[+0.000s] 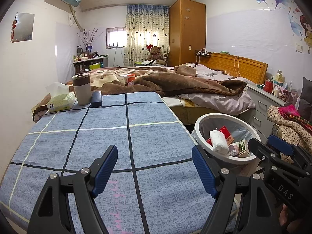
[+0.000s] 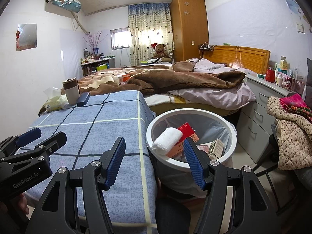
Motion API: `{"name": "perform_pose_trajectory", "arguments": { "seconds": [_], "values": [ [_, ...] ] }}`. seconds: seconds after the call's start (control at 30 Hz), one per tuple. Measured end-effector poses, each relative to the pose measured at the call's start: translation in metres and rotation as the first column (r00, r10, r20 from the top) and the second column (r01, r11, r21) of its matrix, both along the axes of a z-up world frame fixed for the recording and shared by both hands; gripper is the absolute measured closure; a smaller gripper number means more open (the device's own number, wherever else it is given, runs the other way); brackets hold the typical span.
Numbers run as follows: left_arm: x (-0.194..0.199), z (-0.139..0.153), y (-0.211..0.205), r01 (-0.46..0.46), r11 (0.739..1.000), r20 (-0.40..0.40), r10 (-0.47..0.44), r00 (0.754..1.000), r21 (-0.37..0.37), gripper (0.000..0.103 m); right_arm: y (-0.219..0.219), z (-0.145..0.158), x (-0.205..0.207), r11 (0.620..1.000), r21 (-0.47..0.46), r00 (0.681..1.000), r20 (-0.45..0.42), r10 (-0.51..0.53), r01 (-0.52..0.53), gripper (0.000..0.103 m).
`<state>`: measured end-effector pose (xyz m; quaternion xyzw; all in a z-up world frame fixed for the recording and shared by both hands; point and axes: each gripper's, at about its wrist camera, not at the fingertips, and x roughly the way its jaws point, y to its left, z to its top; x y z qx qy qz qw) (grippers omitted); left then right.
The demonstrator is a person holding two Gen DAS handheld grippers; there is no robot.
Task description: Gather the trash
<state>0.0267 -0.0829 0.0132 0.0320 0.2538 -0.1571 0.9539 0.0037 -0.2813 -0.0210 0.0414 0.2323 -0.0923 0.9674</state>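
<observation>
Tissue pack [image 1: 58, 101]: sat at the table's far left corner; soft and light, would crush under a hard pinch; best taken across its short sides. Whether it counted as trash I could not tell.
Cup [image 1: 81, 88]: stood upright just right of the tissue pack, near the far edge; rigid, probably smooth-walled and slippery; fullness hidden.
Case [image 1: 96, 98]: dark, hard-looking, lay touching or just beside the cup's base.
Table [image 1: 109, 140]: blue checked cloth, bare over its middle and near half; plenty of room there for sweeping either tool across. The cloth could bunch if dragged.
Left gripper [image 1: 155, 172]: hovered over the table's near edge, jaws spread, nothing between them.
Right gripper [image 2: 154, 162]: hung over the table's right edge and the bin's near rim, jaws spread and empty.
Bin [image 2: 154, 124]: stood on the floor just off the table's right edge, lined with a thin bag, already holding trash.
Roll [image 2: 167, 140]: white, soft, light, lay against the bin's left wall on the boxes.
Boxes [image 2: 187, 130]: light cardboard, easily dented, piled in the bin.
Right side: drawers and a heaped chair stood near the bin, leaving a tight gap.
</observation>
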Motion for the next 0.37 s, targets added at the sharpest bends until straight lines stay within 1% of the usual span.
{"name": "perform_pose_trajectory", "arguments": {
  "seconds": [0.37],
  "values": [
    [-0.0005, -0.0028, -0.0057, 0.011, 1.000, -0.007, -0.011, 1.000, -0.002, 0.023, -0.0003, -0.0003, 0.0002, 1.000, -0.001, 1.000, 0.000, 0.001, -0.001, 0.039]
  ]
}}
